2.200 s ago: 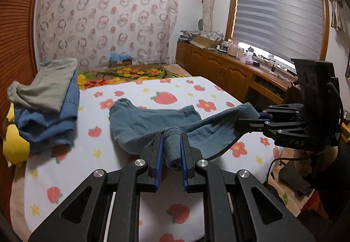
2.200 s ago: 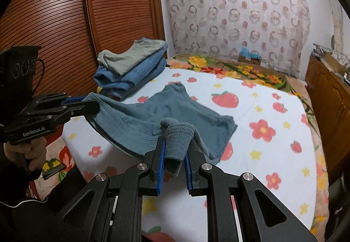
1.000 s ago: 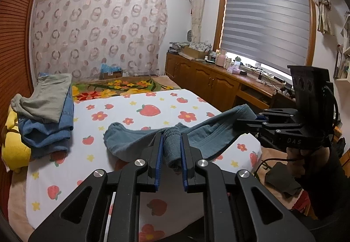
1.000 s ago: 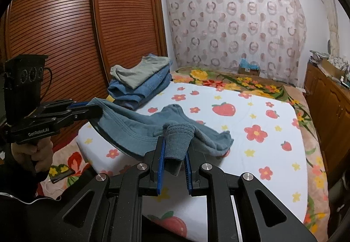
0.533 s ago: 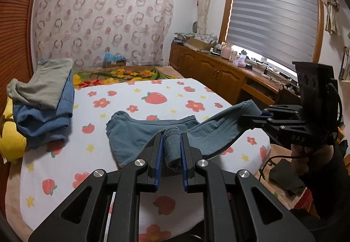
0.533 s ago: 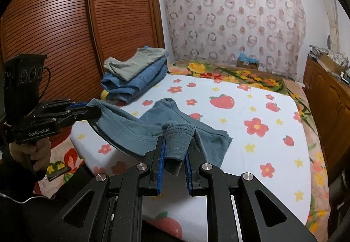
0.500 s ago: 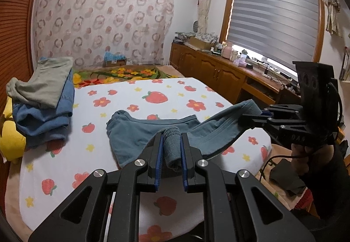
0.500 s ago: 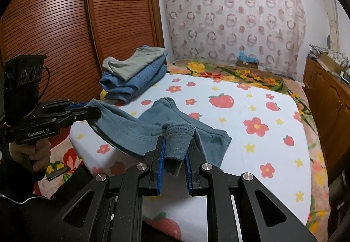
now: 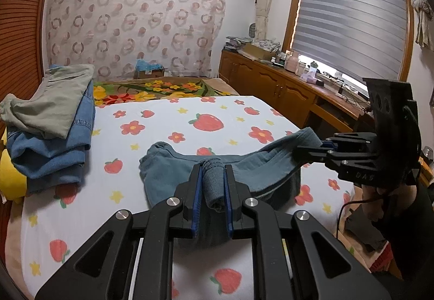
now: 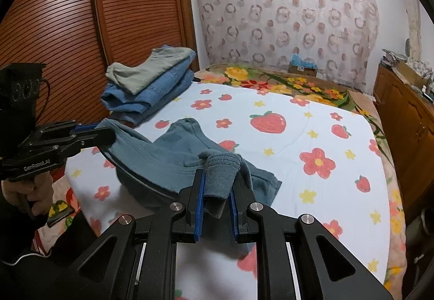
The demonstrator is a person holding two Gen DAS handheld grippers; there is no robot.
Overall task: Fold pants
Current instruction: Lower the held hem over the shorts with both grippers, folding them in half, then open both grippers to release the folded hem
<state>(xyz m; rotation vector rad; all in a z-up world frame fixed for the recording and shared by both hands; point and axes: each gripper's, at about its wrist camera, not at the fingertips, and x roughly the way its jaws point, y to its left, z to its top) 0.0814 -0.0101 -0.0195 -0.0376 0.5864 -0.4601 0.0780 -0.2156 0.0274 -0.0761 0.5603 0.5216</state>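
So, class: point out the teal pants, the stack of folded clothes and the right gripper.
teal pants (image 9: 168,164): left wrist view, flat part on bed.
stack of folded clothes (image 10: 154,83): right wrist view, denim layer.
right gripper (image 10: 216,214): right wrist view, between fingertips.

Grey-blue pants (image 9: 173,172) on a white sheet (image 9: 168,121) patterned with red strawberries, flowers and yellow stars

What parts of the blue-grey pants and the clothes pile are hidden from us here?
- Blue-grey pants: left wrist view, near end hidden behind left gripper.
- Same pants: right wrist view, underside hidden; right gripper covers the waistband.
- Folded clothes pile: lower layers hidden by the grey-green top garment.
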